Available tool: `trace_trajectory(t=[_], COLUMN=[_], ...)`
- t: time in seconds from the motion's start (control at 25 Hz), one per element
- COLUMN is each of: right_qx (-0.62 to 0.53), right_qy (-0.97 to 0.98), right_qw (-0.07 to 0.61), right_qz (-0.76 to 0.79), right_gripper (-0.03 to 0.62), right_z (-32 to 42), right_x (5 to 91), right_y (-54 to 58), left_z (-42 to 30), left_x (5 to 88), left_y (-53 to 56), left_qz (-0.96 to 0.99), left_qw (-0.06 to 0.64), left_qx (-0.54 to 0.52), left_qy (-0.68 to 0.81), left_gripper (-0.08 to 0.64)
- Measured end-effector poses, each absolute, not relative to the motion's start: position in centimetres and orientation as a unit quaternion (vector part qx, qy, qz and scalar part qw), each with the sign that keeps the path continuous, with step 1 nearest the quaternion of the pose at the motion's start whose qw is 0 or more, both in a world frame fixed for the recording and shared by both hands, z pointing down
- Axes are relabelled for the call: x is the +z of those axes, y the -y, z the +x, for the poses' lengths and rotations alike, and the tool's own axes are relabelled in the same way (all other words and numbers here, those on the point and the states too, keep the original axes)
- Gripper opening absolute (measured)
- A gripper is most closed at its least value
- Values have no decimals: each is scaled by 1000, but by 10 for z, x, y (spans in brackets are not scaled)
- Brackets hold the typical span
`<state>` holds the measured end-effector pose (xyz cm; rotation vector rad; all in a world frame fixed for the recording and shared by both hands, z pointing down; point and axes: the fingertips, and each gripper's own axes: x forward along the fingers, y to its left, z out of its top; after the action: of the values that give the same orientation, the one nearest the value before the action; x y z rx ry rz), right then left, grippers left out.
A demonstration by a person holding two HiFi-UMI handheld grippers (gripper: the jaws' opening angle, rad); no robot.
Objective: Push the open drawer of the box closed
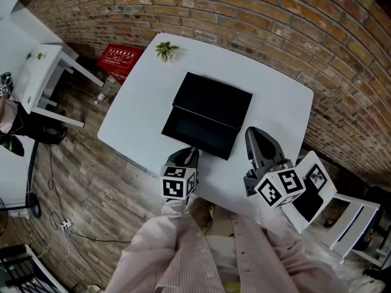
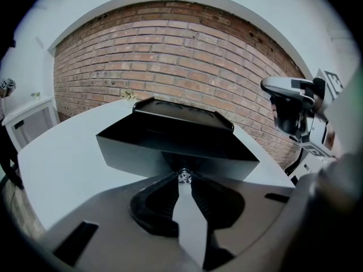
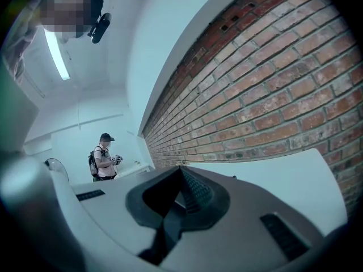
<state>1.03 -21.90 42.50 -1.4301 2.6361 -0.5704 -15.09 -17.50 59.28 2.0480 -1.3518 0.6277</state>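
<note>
A black box (image 1: pixel 214 99) sits mid-table on the white table (image 1: pixel 140 102), its drawer (image 1: pixel 198 130) pulled out toward me. In the left gripper view the drawer's grey front (image 2: pixel 136 157) fills the middle, with a small shiny knob (image 2: pixel 184 176) at its centre. My left gripper (image 1: pixel 192 152) is at the drawer front, and its jaws (image 2: pixel 184 181) pinch that knob. My right gripper (image 1: pixel 252 133) hovers to the right of the box, level, aimed along the brick wall and touching nothing. Its jaws (image 3: pixel 181 170) meet at the tips with nothing between them.
A small potted plant (image 1: pixel 165 50) stands at the table's far edge. A red crate (image 1: pixel 120 60) and a white side table (image 1: pixel 40 78) are on the floor to the left, a white rack (image 1: pixel 351 221) to the right. A person (image 3: pixel 103 157) stands far off.
</note>
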Motion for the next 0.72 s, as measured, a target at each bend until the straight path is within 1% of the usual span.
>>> trace_trajectory(t=[0.72], right_qx=[-186], right_qy=[-858], right_qw=[36], right_qz=[-478], right_gripper=[3], right_z=[19], right_x=[431], right_y=[227], left_z=[-142], left_x=[593], left_y=[199], left_qz=[776], left_qw=[296], left_qx=[240], left_qy=[503], left_gripper=[64])
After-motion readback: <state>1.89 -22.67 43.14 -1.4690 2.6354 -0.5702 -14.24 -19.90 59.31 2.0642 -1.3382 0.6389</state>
